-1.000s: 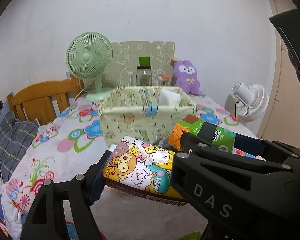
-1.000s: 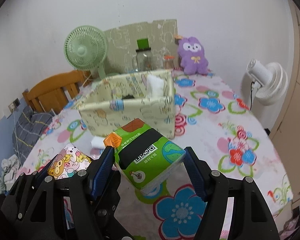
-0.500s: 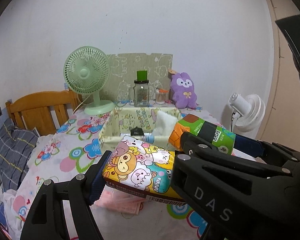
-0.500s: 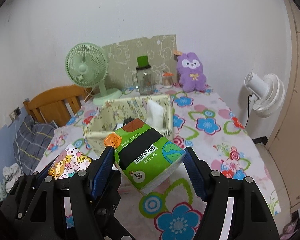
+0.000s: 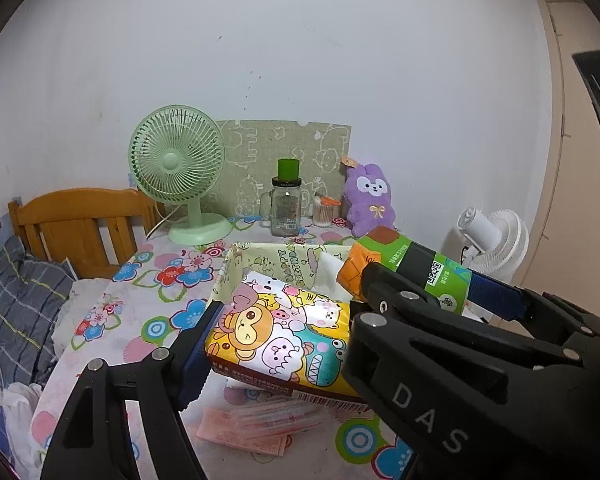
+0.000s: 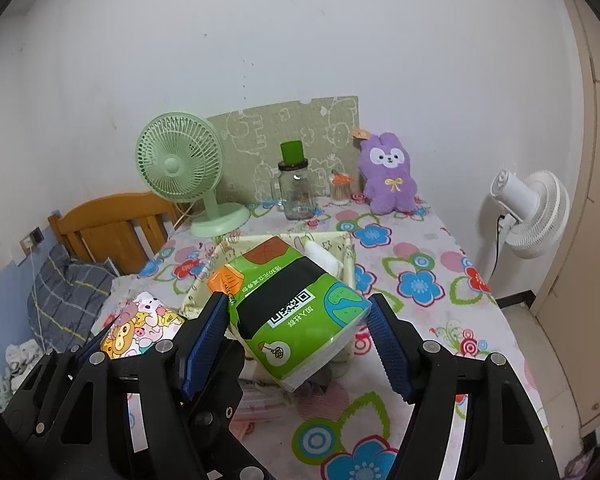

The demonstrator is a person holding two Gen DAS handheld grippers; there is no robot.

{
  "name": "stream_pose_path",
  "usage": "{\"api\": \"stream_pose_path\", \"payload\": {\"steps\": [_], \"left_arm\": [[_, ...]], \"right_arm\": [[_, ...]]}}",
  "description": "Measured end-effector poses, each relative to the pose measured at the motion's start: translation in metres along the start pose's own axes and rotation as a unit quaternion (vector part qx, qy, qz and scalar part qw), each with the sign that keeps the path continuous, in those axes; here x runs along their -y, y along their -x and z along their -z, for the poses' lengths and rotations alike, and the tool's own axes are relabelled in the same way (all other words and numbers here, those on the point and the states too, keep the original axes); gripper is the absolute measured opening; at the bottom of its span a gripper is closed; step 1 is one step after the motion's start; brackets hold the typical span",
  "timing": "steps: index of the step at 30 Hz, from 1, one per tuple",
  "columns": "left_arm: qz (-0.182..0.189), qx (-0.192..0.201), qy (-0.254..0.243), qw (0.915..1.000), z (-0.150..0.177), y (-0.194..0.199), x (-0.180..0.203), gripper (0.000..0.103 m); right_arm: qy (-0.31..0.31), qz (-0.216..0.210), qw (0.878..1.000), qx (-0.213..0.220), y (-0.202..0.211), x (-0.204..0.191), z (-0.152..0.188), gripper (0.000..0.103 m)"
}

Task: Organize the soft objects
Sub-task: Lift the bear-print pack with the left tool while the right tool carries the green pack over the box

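Both wrist cameras look slightly downward across the flowered table point(image 5: 148, 320), sharing the green fan point(image 6: 180, 164).

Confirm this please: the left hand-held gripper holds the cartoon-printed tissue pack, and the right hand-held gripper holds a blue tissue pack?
Not quite. The right hand-held gripper holds a green tissue pack, not blue, as the right wrist view shows. The left hand-held gripper does hold the cartoon-printed tissue pack.

cartoon tissue pack point(image 5: 284, 336), green tissue pack point(image 6: 296, 312), both held aloft
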State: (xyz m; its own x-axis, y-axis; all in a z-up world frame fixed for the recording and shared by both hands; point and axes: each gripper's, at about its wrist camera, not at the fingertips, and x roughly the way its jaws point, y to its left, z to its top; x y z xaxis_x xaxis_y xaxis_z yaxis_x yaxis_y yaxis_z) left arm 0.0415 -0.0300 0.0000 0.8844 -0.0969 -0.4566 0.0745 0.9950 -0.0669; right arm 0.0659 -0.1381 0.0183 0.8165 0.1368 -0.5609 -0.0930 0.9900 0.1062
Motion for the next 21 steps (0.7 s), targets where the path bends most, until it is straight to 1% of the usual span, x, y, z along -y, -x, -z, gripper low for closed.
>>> {"api": "stream_pose_path", "payload": {"steps": [7,13,21], "left_arm": [[0.005,0.013,-0.004,0.9999,-0.016,-0.004,-0.003,0.080],[0.001,0.011,-0.011,0.9999,-0.029,-0.015,-0.002,0.080],[-0.006,0.011,-0.017,0.9998,-0.041,-0.034,-0.004,0.080]], "right_arm": [[-0.002,0.004,1.000,0.015,-0.004,-0.006,-0.016,0.072],[-0.008,0.010,1.000,0.020,-0.015,-0.002,-0.029,0.073],[-0.010,0.005,1.000,0.023,-0.033,-0.001,-0.041,0.072]]}}
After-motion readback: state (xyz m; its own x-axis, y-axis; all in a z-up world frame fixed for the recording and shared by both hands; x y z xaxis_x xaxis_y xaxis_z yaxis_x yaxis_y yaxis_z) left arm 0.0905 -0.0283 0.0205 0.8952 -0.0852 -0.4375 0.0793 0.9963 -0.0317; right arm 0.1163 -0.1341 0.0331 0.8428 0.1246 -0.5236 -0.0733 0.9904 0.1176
